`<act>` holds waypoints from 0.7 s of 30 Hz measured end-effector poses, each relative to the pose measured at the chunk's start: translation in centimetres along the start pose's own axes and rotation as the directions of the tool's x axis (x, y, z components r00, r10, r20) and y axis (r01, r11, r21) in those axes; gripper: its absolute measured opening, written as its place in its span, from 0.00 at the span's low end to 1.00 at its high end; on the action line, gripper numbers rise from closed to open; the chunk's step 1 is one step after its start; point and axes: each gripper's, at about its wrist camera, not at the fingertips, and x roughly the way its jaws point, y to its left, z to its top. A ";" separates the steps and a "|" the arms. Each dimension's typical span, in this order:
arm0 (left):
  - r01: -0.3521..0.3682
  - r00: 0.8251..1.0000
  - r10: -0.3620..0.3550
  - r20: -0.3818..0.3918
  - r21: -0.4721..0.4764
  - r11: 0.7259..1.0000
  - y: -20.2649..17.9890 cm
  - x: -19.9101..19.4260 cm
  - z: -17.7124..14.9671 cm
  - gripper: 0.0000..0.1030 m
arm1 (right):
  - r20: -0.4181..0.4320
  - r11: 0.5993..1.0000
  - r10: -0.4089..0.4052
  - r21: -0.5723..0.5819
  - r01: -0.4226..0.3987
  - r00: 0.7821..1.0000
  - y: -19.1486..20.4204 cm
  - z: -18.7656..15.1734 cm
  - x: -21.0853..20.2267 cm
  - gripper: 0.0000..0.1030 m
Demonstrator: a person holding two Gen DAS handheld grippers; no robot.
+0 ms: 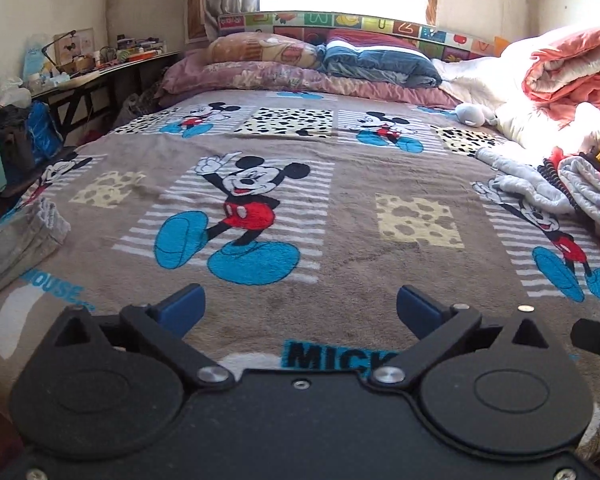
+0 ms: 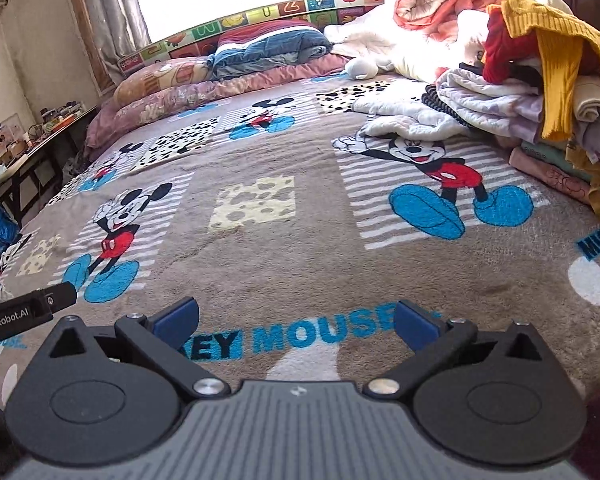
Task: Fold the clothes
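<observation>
A heap of unfolded clothes lies at the bed's right side: a yellow knit, a red piece, pale quilted garments. It shows in the left wrist view at the right edge. A folded grey garment lies at the bed's left edge. My left gripper is open and empty, low over the Mickey Mouse blanket near its front edge. My right gripper is open and empty over the same blanket. Both are apart from the clothes.
Pillows and a folded blue quilt lie at the headboard. An orange and white duvet is piled at the back right. A cluttered dark table stands left of the bed. A small plush toy lies near the duvet.
</observation>
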 end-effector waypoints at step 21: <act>-0.583 0.809 0.581 -0.089 -0.246 0.774 22.6 -9.3 -2.3 1.00 | -0.263 0.756 0.427 -0.422 -0.501 0.865 31.9 -2.1 2.8 1.00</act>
